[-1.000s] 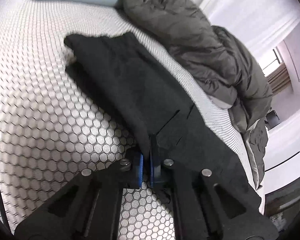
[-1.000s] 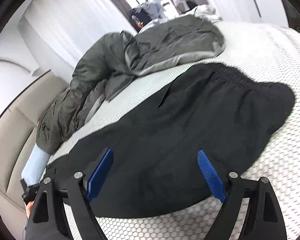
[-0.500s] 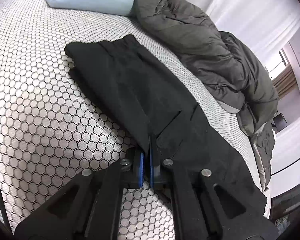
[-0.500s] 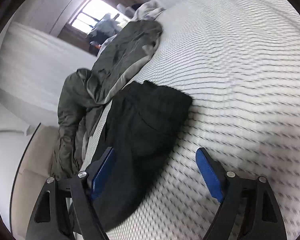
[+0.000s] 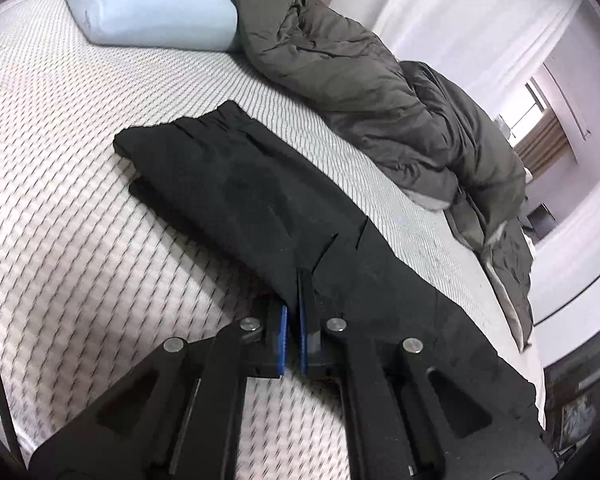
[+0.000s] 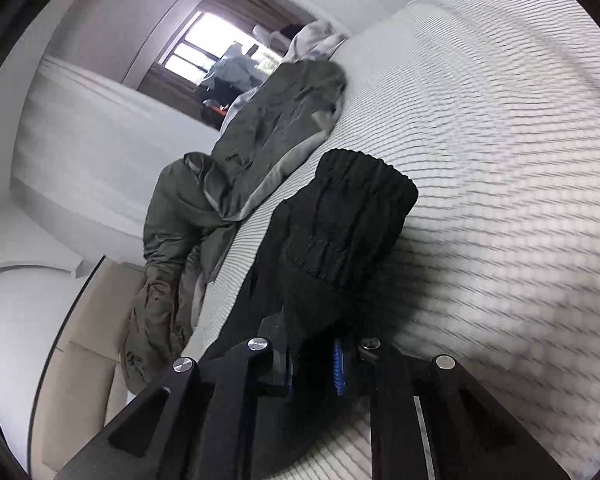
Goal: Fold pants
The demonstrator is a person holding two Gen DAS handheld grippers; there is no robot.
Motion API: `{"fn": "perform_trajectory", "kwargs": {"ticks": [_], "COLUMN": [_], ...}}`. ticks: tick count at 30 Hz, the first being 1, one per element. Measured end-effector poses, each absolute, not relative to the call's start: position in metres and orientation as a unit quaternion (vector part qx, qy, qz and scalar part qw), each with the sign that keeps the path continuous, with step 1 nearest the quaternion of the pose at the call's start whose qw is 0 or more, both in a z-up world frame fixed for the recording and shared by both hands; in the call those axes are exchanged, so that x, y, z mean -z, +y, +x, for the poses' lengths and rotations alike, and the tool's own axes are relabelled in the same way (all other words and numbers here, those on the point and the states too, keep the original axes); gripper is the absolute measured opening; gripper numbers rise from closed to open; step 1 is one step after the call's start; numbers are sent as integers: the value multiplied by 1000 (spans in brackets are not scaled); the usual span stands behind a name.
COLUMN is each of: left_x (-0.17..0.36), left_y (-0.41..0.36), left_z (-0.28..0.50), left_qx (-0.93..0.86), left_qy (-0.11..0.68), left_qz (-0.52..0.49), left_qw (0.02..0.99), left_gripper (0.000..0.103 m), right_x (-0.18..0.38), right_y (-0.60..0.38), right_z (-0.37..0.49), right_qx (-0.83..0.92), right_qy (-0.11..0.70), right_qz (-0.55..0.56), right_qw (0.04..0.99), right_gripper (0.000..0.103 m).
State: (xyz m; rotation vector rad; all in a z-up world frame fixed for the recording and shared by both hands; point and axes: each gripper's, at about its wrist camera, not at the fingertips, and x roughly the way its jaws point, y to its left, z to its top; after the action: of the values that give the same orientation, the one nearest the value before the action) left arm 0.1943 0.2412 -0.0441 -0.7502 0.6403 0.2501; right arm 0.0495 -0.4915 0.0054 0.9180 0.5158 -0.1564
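Note:
Black pants (image 5: 236, 184) lie lengthwise on a white honeycomb-patterned bed (image 5: 60, 240); one end lies flat at the far left. My left gripper (image 5: 293, 336) is shut on the pants' near edge, with cloth pinched between the blue pads. In the right wrist view, my right gripper (image 6: 314, 364) is shut on the ribbed waistband end of the pants (image 6: 348, 220), which bunches up in front of the jaws.
A dark grey duvet (image 5: 380, 92) is heaped along the far side of the bed and also shows in the right wrist view (image 6: 236, 184). A light blue pillow (image 5: 148, 12) lies at the head. A window (image 6: 208, 56) and white walls lie beyond.
My right gripper has gone from wide open to shut on the waistband end. The left gripper stays shut on the pants, and its view has pulled back and up.

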Motion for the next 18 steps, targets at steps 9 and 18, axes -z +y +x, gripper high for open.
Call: {"fn": "perform_trajectory", "kwargs": {"ticks": [9, 18], "left_x": [60, 54], "left_y": [226, 207], "left_z": [142, 111], "left_qx": [-110, -149], "left_qy": [330, 325], "left_qz": [-336, -325], "left_qw": [875, 875], "left_gripper": [3, 26], "right_x": [11, 25], "right_y": [-498, -508], "right_z": [-25, -16], "right_qx": [95, 78], "right_qy": [253, 269], "right_qz": [448, 458], "right_qw": [852, 843], "right_gripper": [13, 15]}}
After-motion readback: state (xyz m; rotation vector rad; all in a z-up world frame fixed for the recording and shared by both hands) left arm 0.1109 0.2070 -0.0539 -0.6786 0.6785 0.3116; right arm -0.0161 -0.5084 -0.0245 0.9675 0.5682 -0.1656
